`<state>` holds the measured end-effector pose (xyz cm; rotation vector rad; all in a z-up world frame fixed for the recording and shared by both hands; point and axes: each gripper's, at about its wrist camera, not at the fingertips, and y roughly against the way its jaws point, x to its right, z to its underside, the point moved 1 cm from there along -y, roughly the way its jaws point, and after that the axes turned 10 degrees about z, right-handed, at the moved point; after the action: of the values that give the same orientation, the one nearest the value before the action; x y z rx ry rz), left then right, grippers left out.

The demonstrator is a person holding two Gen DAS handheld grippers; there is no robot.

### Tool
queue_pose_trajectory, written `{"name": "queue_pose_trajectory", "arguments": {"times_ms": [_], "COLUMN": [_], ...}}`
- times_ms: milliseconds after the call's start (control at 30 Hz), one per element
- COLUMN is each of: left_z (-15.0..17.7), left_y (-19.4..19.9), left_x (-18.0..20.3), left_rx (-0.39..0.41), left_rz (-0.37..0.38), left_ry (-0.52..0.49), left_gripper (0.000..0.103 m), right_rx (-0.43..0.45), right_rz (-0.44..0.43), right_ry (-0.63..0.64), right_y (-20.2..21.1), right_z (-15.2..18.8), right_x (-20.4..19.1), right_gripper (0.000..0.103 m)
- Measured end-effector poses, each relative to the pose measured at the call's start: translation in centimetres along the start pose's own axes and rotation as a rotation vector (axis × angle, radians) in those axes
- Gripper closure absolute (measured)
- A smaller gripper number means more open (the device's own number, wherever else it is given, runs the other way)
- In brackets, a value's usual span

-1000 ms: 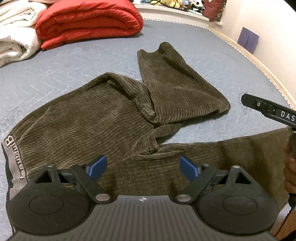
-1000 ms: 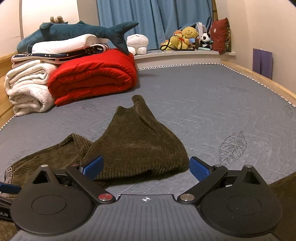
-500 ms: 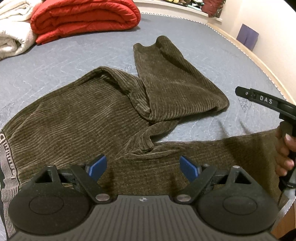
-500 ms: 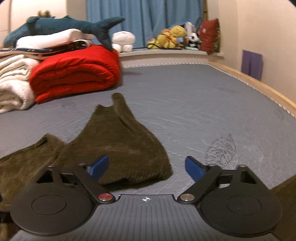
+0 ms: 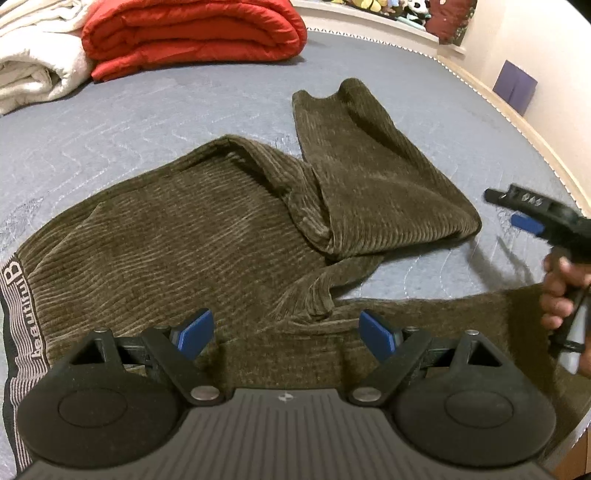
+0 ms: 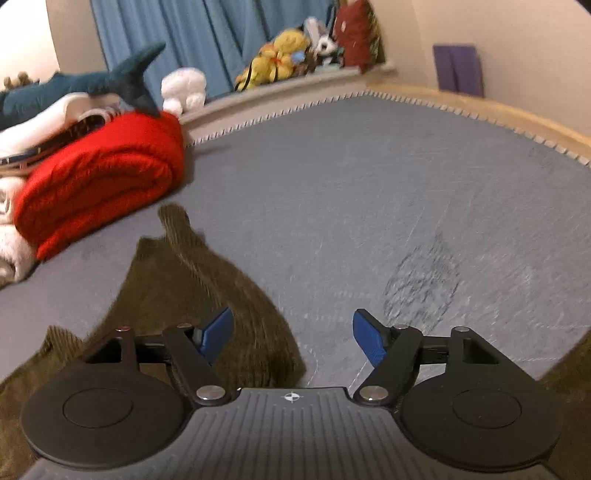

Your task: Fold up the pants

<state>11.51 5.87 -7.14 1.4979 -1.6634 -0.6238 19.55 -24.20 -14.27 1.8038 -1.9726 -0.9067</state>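
Observation:
Dark olive corduroy pants [image 5: 192,236] lie spread on a grey-blue mattress [image 5: 147,122]. The waistband with white lettering is at the far left. One leg is folded back up and to the right [image 5: 376,162]; the other runs along the near edge to the right. My left gripper [image 5: 284,334] is open and empty, hovering over the crotch area. My right gripper [image 6: 291,338] is open and empty above the folded leg's end [image 6: 207,291]. It also shows in the left wrist view [image 5: 532,218], held by a hand at the right.
A folded red duvet [image 5: 192,33] and white blankets [image 5: 33,62] lie at the far left. A plush shark [image 6: 92,81] and other soft toys [image 6: 280,62] sit on the ledge under blue curtains. The wooden bed frame [image 6: 498,110] runs along the right.
The right gripper has risen and swung to the right, its view now blurred and tilted. The left gripper has pulled back slightly; more of the red duvet shows.

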Motion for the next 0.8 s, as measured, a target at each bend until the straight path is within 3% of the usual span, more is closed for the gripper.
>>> {"name": "queue_pose_trajectory", "arguments": {"times_ms": [233, 367, 433, 467, 500, 533, 667, 800], "left_z": [-0.3, -0.5, -0.5, -0.6, -0.7, -0.8, -0.8, -0.7], "left_y": [0.0, 0.0, 0.2, 0.3, 0.4, 0.5, 1.2, 2.0], "left_x": [0.4, 0.5, 0.3, 0.2, 0.2, 0.0, -0.5, -0.9], "left_rx": [-0.006, -0.004, -0.002, 0.001, 0.005, 0.01, 0.027, 0.045], "left_rz": [0.013, 0.018, 0.017, 0.016, 0.012, 0.007, -0.006, -0.018], "left_ry": [-0.004, -0.003, -0.004, -0.002, -0.001, -0.001, -0.001, -0.002], "left_gripper": [0.013, 0.013, 0.013, 0.013, 0.013, 0.013, 0.013, 0.013], "right_rx": [-0.064, -0.069, -0.08, -0.075, -0.06, -0.046, 0.009, 0.088], "right_rz": [-0.035, -0.007, -0.032, -0.023, -0.006, 0.002, -0.07, -0.251], "right_ry": [0.045, 0.085, 0.099, 0.112, 0.133, 0.153, 0.158, 0.302], "right_y": [-2.7, -3.6, -3.6, -3.5, -3.3, -2.9, -0.5, 4.5], "right_z": [0.8, 1.4, 1.5, 1.5, 1.5, 1.3, 0.3, -0.4], "right_x": [-1.8, -3.0, -3.3, -3.5, -3.8, -4.0, -4.1, -5.8], "right_gripper": [0.026, 0.028, 0.05, 0.055, 0.073, 0.084, 0.086, 0.087]}}
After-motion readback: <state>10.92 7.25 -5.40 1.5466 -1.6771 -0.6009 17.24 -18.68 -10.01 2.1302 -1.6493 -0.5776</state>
